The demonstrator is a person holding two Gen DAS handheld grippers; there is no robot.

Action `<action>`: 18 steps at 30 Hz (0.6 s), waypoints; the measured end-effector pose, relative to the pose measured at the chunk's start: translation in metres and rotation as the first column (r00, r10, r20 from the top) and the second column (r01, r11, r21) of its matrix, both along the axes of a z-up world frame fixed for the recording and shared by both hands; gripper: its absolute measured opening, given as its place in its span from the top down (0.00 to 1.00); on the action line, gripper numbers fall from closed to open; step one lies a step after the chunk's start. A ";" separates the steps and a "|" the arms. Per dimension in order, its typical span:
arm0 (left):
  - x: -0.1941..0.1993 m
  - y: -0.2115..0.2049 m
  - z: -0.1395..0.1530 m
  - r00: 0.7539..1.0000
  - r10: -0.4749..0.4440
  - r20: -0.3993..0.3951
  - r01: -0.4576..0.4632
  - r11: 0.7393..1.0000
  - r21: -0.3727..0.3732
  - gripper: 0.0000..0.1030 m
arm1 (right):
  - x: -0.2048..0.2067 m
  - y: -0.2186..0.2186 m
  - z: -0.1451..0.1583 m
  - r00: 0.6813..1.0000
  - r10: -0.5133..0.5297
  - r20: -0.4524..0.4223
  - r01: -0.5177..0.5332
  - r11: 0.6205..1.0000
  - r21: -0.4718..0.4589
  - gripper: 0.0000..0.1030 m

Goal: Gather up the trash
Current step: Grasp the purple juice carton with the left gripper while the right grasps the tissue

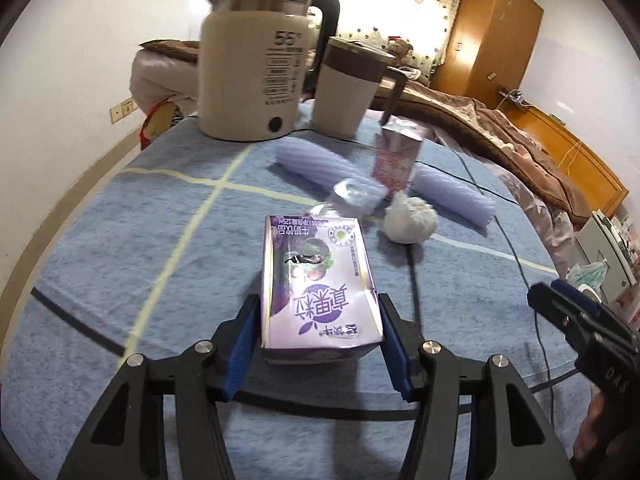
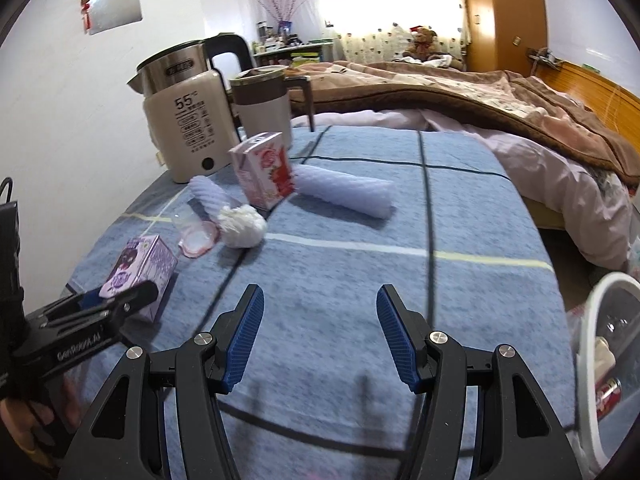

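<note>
Left gripper (image 1: 318, 300) astride the purple milk-drink carton (image 1: 312, 256), blue pads level with its two long sides; whether pressing yet or only just beside, cannot tell. Carton lying flat on the blue checked tablecloth (image 1: 100, 240), nearest of the litter, with the crumpled tissue ball (image 1: 408, 220) and clear plastic cup (image 1: 352, 196) just beyond. Squeeze gently: thin card, probably empty, likely to buckle or skid out forward. Better to seat the pads further along the sides before lifting, then raise straight up, clear of the black cord (image 1: 520, 264). Right gripper (image 2: 320, 292) spread wide, nothing between its pads, hovering over bare cloth. Carry across to the white-rimmed bin (image 2: 600, 284) beyond the table's edge.
</note>
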State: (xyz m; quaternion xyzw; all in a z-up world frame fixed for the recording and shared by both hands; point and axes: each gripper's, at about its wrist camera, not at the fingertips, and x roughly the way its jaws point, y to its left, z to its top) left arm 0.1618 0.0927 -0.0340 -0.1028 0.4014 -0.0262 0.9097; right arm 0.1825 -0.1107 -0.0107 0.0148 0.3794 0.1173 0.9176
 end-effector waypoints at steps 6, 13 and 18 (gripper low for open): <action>-0.002 0.020 -0.002 0.999 0.049 0.007 -0.049 0.999 0.002 0.43 | 0.020 0.019 -0.006 0.999 0.043 -0.030 -0.044 0.999 -0.011 0.42; 0.002 0.033 -0.005 0.998 0.062 0.001 -0.062 0.998 0.011 0.43 | 0.044 0.046 -0.013 0.993 0.112 -0.047 -0.113 0.994 -0.013 0.42; 0.003 0.039 -0.005 0.998 0.055 0.009 -0.055 0.998 -0.033 0.43 | 0.056 0.066 -0.018 0.987 0.152 -0.047 -0.155 0.987 -0.051 0.42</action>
